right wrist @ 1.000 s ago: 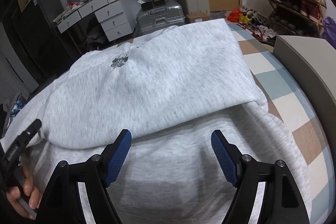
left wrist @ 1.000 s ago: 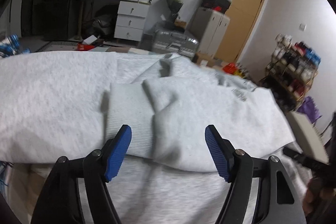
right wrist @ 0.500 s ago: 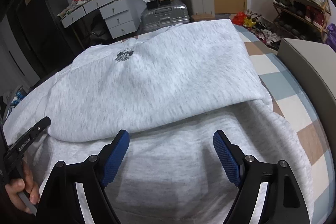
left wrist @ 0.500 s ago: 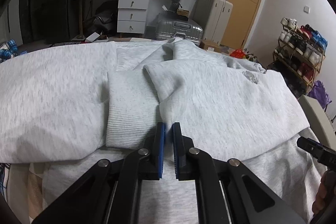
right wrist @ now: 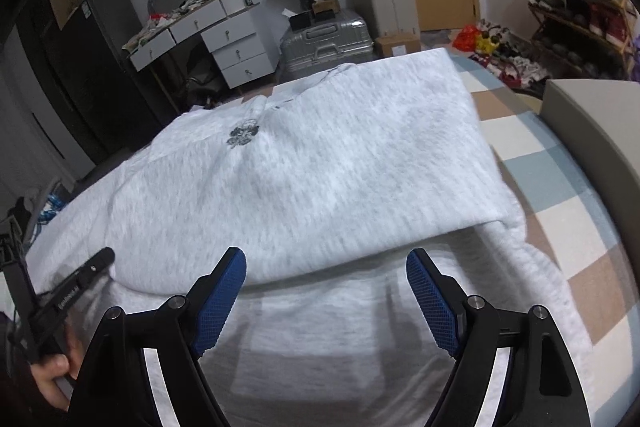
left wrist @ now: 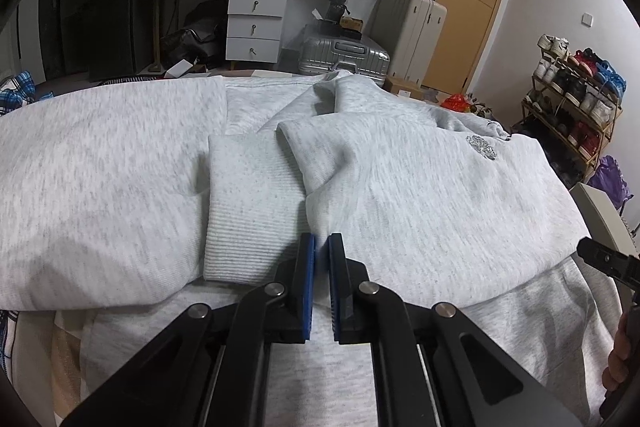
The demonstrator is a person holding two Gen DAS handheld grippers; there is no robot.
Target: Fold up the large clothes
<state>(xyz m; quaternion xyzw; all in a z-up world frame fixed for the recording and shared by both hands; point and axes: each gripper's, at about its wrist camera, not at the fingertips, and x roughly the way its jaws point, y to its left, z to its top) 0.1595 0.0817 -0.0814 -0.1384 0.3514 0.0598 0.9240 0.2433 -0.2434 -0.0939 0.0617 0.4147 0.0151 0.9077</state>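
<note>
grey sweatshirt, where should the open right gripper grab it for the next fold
Probably the near folded edge of the grey sweatshirt, coming in low from the person's side. That edge forms a raised lip over the layer beneath, directly ahead of the right gripper, whose jaws stand wide open.

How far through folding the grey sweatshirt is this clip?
Partway. Done: both sides of the grey sweatshirt are folded inward, with a ribbed cuff lying on top. In hand: the left gripper is shut at that folded edge; the right gripper hovers open. Left: the lower layer near the camera looks unfolded.
</note>
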